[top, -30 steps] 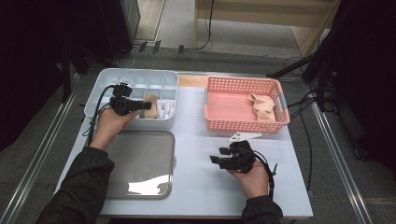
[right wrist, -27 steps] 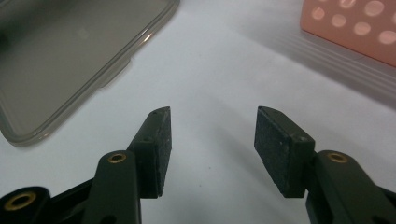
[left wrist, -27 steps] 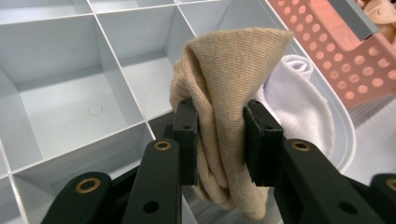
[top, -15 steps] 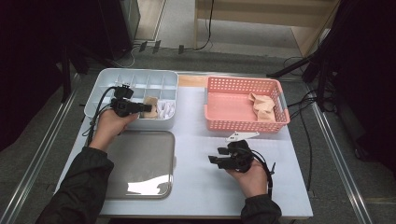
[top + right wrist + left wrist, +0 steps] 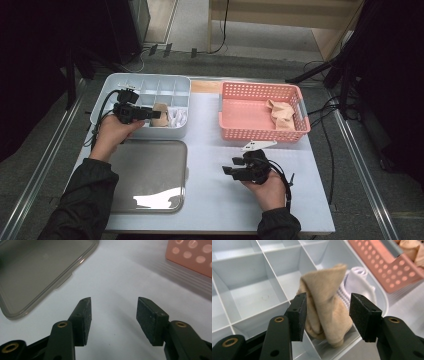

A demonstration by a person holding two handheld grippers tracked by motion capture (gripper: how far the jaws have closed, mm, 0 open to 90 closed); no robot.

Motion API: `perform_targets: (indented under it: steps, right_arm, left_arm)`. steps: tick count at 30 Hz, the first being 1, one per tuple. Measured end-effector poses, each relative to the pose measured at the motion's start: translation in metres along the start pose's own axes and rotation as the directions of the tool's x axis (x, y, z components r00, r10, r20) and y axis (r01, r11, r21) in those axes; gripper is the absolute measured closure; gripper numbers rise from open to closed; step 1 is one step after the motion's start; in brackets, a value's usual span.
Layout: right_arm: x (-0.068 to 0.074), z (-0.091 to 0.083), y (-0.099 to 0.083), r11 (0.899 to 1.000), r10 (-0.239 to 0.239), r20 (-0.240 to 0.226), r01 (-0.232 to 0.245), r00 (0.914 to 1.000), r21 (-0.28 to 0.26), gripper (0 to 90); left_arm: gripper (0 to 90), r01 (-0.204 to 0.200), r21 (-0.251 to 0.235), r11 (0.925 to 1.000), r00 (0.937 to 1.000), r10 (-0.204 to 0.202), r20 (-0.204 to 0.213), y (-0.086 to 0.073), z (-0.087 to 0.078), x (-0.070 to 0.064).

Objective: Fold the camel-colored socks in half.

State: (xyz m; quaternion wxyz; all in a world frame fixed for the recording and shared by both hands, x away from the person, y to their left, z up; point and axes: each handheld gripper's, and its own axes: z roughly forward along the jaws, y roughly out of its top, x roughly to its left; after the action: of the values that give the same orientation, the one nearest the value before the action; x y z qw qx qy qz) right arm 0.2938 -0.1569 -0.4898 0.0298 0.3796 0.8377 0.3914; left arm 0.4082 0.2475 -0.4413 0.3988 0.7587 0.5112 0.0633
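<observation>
The table (image 5: 215, 210) carries the same things in the same places as in the earlier frames: the grey lid (image 5: 150, 172) near left, the pink basket (image 5: 250, 112) far right, the pale divided tray (image 5: 112, 87) far left. What has changed is small. The left gripper (image 5: 152, 114) has eased a little to the right along the tray's near row, and the tan cloth (image 5: 161, 115) now stands free of the pads rather than being pinched. The right gripper (image 5: 229, 169) has hardly moved; it rests low over the bare table right of the lid, with the hand (image 5: 270, 187) behind it.

In the left gripper view the gripper (image 5: 325, 315) has its jaws spread apart, one on each side of the cloth (image 5: 325, 312), with a gap showing at the right pad; I cannot tell whether the left pad touches the fabric. The right gripper (image 5: 112, 320) is likewise spread wide and holds nothing, with the lid (image 5: 32, 272) to its left and the basket (image 5: 192, 257) to its right.

The cloth is a soft beige knit, bunched and folded into an upright lump with a rounded peak. It sits in a near compartment of the tray (image 5: 257, 297), toward its right end, leaning against a white ribbed cloth (image 5: 359, 285) in the next compartment to the right. More tan fabric (image 5: 281, 112) lies in the basket's right end.
</observation>
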Motion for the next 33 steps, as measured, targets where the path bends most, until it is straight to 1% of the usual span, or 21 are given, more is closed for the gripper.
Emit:
perform_targets:
  steps: [4,5,6,8,10,12,14,15,17,19,20,21,27,29,30,33]
  right_arm:
    - [0.000,0.001,0.000,1.000,-0.003,-0.001,0.003,1.0000,0.000,47.5]
    - [0.000,0.001,0.000,1.000,0.001,-0.001,-0.001,1.0000,0.003,47.5]
    - [0.000,0.001,0.000,1.000,0.002,-0.001,-0.002,1.0000,0.003,47.6]
    - [0.000,0.001,0.000,1.000,0.001,0.000,-0.001,1.0000,0.005,47.5]
    - [0.000,0.001,-0.001,1.000,0.002,0.002,-0.002,1.0000,0.007,47.6]
    - [0.000,0.001,-0.001,1.000,0.004,0.003,-0.004,1.0000,0.008,47.6]
    - [0.001,0.001,-0.001,1.000,0.003,0.003,-0.003,1.0000,0.009,47.7]
    - [0.001,0.000,-0.002,1.000,0.001,0.004,-0.001,1.0000,0.007,47.7]
    - [0.001,-0.001,-0.002,1.000,0.008,0.005,-0.008,1.0000,0.007,48.0]
    - [0.001,-0.001,-0.003,1.000,0.009,0.006,-0.009,0.9999,0.007,48.1]
    - [0.001,-0.002,-0.004,1.000,0.008,0.006,-0.008,0.9999,0.007,48.3]
    - [0.001,-0.002,-0.004,1.000,0.014,0.007,-0.014,0.9999,0.007,48.3]
    - [0.001,-0.005,-0.008,1.000,0.020,0.015,-0.020,0.9997,0.004,48.4]
    - [0.001,-0.006,-0.009,1.000,0.023,0.019,-0.023,0.9996,0.005,48.4]
    - [0.001,-0.007,-0.010,1.000,0.027,0.019,-0.027,0.9995,0.005,48.3]
    - [0.001,-0.008,-0.011,0.999,0.032,0.023,-0.032,0.9992,0.003,48.4]
  left_arm:
    - [51.6,0.027,-0.040,0.9988,0.9996,-0.027,0.010,0.004,-0.011,0.001]
    - [53.0,0.034,-0.041,0.9986,0.9993,-0.034,0.014,0.006,-0.013,0.001]
    - [53.3,0.033,-0.035,0.9988,0.9994,-0.033,0.004,0.009,-0.015,0.001]
    - [55.3,0.018,-0.048,0.9987,0.9995,-0.019,-0.023,0.013,-0.019,-0.002]
    - [56.9,0.009,-0.051,0.9986,0.9996,-0.010,-0.027,0.016,-0.021,-0.005]
    - [61.3,0.005,-0.063,0.9980,0.9995,-0.007,-0.032,0.018,-0.021,-0.008]
    - [70.3,0.005,-0.069,0.9976,0.9999,-0.006,-0.012,0.019,-0.021,-0.009]
    - [72.1,0.004,-0.061,0.9982,0.9999,-0.004,-0.010,0.019,-0.020,-0.009]
    - [79.1,-0.018,-0.065,0.9977,0.9993,0.015,-0.033,0.020,-0.019,-0.012]
    - [86.0,-0.027,-0.071,0.9971,0.9992,0.024,-0.032,0.022,-0.019,-0.014]
    - [88.1,-0.033,-0.079,0.9963,0.9986,0.030,-0.043,0.023,-0.018,-0.015]
    - [90.0,-0.034,-0.080,0.9962,0.9985,0.030,-0.045,0.023,-0.017,-0.015]
    - [90.0,-0.024,-0.080,0.9965,0.9982,0.019,-0.057,0.026,-0.007,-0.013]
    - [90.0,-0.022,-0.061,0.9979,0.9981,0.018,-0.060,0.026,0.000,-0.011]
    - [90.0,-0.020,-0.054,0.9983,0.9976,0.016,-0.067,0.026,0.003,-0.010]
    - [90.0,-0.024,-0.028,0.9993,0.9966,0.022,-0.080,0.025,0.011,-0.008]
